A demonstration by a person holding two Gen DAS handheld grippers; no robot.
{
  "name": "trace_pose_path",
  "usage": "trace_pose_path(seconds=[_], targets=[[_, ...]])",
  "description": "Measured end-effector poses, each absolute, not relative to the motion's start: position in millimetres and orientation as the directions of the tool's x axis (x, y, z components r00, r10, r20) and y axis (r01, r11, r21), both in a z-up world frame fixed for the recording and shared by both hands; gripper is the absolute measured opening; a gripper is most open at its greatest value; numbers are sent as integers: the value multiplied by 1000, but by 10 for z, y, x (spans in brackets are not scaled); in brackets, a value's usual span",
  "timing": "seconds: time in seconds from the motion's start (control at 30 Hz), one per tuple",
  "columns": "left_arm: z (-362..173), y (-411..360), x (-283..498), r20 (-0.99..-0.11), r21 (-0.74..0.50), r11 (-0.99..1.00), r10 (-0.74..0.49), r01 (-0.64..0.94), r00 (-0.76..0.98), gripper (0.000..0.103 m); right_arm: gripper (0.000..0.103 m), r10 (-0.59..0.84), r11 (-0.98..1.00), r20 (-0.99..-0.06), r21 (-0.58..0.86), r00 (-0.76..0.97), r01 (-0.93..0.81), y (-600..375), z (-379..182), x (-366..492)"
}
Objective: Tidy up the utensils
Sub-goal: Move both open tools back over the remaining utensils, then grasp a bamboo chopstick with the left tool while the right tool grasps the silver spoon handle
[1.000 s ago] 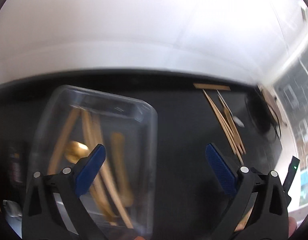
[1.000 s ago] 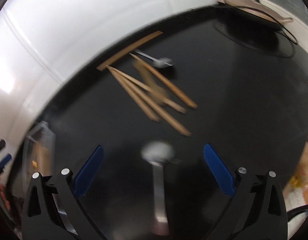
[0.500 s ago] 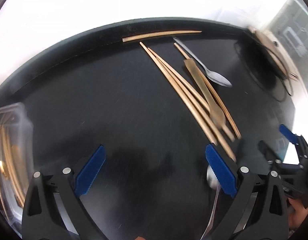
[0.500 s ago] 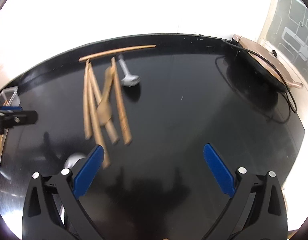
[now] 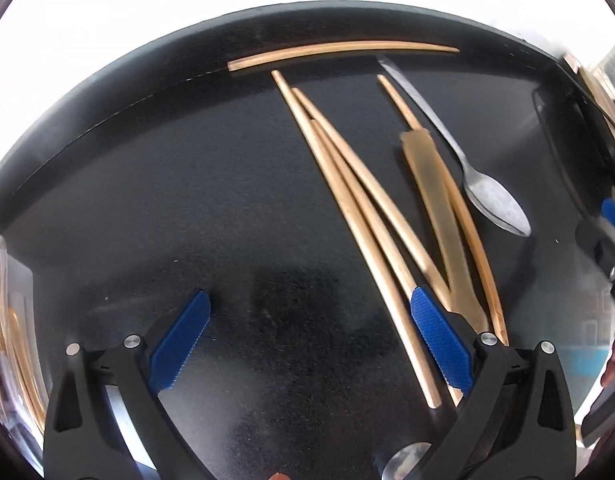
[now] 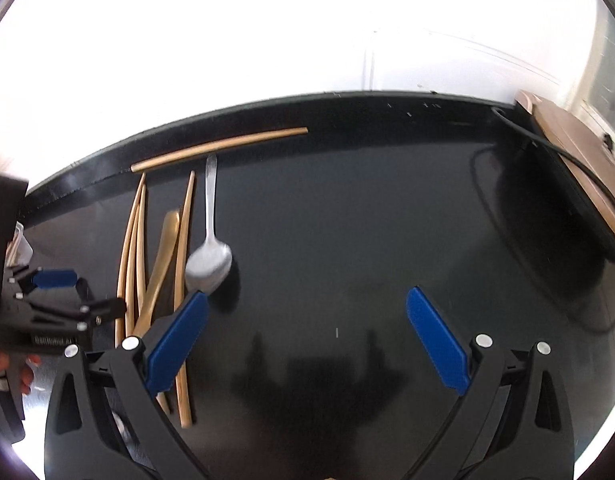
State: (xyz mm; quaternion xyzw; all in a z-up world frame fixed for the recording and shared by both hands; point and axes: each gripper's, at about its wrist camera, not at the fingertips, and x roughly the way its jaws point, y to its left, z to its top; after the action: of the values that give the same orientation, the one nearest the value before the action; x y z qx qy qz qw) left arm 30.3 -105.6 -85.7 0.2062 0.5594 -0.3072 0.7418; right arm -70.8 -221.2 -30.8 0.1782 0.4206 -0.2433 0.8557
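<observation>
Swinging away from the clear container (image 5: pixel 3 320), the left gripper (image 5: pixel 311 344) is now facing the loose chopsticks (image 5: pixel 359 216); both grippers, the right gripper (image 6: pixel 303 344) included, are gaping empty.

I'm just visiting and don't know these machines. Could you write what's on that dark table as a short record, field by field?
Surface: black tabletop
Wooden sticks: loose bundle of chopsticks, some crossing
Lone stick: one chopstick lying crosswise beyond the bundle
Metal: silver spoon beside the bundle
Flat golden utensil: lying on the bundle, blurred
Container: clear tub at the left edge, golden pieces inside
Left claw: open, holding nothing
Right claw: open, holding nothing
</observation>
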Motion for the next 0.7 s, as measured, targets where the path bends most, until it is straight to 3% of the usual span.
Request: trace_pose_path(seconds=[0.07, 0.33, 0.5, 0.7], targets=[[-892, -1037, 291, -959, 18, 733, -181, 680, 220, 98, 96, -257, 837, -804, 92, 536, 540, -2256, -317, -582], [-851, -869, 204, -947, 16, 806, -178, 591, 267, 98, 96, -169, 900, -828, 92, 535, 427, -2285, -539, 135], [-829, -783, 93, -935, 17, 822, -188, 570, 300, 98, 96, -209, 922, -857, -10, 472, 388, -2242, -769, 456], [-860, -919, 44, -926, 21, 798, -211, 602, 312, 98, 97, -170, 926, -825, 52, 538, 373, -2281, -770, 418]])
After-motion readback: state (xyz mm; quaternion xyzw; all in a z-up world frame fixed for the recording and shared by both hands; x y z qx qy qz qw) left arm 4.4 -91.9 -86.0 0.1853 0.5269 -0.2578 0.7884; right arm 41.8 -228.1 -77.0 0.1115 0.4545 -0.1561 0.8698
